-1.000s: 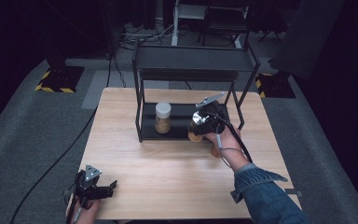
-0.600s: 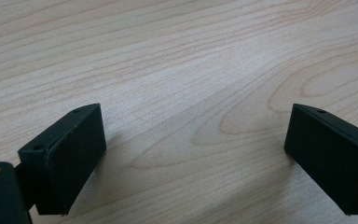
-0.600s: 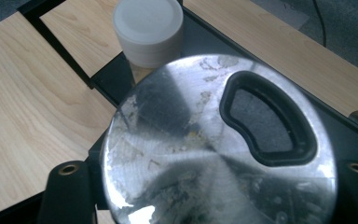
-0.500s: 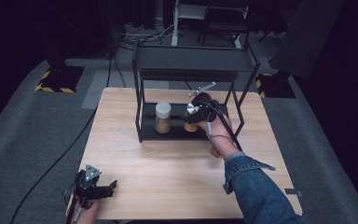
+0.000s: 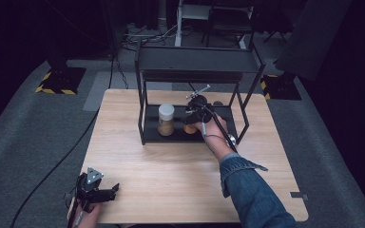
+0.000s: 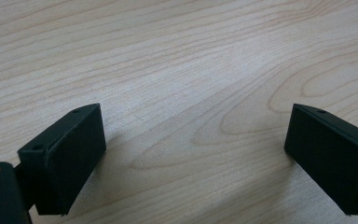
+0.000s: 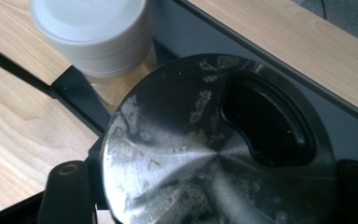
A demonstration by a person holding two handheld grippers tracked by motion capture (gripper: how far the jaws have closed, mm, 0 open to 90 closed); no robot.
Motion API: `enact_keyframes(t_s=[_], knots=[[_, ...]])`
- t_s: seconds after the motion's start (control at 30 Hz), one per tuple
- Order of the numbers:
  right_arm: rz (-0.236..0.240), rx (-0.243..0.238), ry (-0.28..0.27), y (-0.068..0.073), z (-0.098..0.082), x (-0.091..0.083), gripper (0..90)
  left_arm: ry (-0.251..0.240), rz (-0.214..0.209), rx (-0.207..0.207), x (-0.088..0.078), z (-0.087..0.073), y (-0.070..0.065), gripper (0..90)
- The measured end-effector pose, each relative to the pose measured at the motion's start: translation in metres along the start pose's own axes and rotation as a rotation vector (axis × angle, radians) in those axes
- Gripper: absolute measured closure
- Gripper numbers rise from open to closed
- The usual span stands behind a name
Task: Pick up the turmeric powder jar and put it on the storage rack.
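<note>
Work in hand: putting a second jar [image 5: 190, 127] onto the rack's [image 5: 148, 124] bottom shelf, next to the white-lidded jar [image 5: 166, 119] already standing there.
Right gripper [image 5: 193, 110]: clamped on the second jar just under its scuffed metal lid [image 7: 214, 144], reaching into the rack from its front side; in the right gripper view the lid sits between the two jaws.
Second jar, place: inside the rack, toward the middle of the shelf, just right of the white-lidded jar and apart from it; whether its base rests on the shelf I cannot tell.
White-lidded jar: upright at the left part of the shelf, done as far as can be judged.
Left gripper [image 5: 105, 194]: jaws wide apart with nothing between them, resting low at the tabletop's near left corner; bare wood [image 6: 177, 70] lies under it.
Done: one jar shelved, the other carried in under the rack's top.
Left: set the jar down fully, let go, draw the hand out past the front bar without knocking either jar.
Risk: the tight gap between the jars.
</note>
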State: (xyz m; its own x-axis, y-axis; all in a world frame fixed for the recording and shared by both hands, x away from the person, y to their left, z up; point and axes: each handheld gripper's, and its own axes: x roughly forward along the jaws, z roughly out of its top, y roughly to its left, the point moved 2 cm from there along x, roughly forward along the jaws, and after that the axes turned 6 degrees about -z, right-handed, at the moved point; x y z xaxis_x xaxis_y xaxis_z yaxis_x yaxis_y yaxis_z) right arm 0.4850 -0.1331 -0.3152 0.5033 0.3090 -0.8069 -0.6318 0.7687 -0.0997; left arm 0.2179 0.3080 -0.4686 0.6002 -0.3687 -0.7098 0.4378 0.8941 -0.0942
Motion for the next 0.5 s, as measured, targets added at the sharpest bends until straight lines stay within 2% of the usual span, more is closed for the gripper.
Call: enact_keyframes(t_s=[0.5], knots=[[-0.009, 0.036, 0.021, 0.004, -0.002, 0.041, 30.8, 0.0, 0.0, 0.001, 0.0, 0.0, 0.0, 4.9]])
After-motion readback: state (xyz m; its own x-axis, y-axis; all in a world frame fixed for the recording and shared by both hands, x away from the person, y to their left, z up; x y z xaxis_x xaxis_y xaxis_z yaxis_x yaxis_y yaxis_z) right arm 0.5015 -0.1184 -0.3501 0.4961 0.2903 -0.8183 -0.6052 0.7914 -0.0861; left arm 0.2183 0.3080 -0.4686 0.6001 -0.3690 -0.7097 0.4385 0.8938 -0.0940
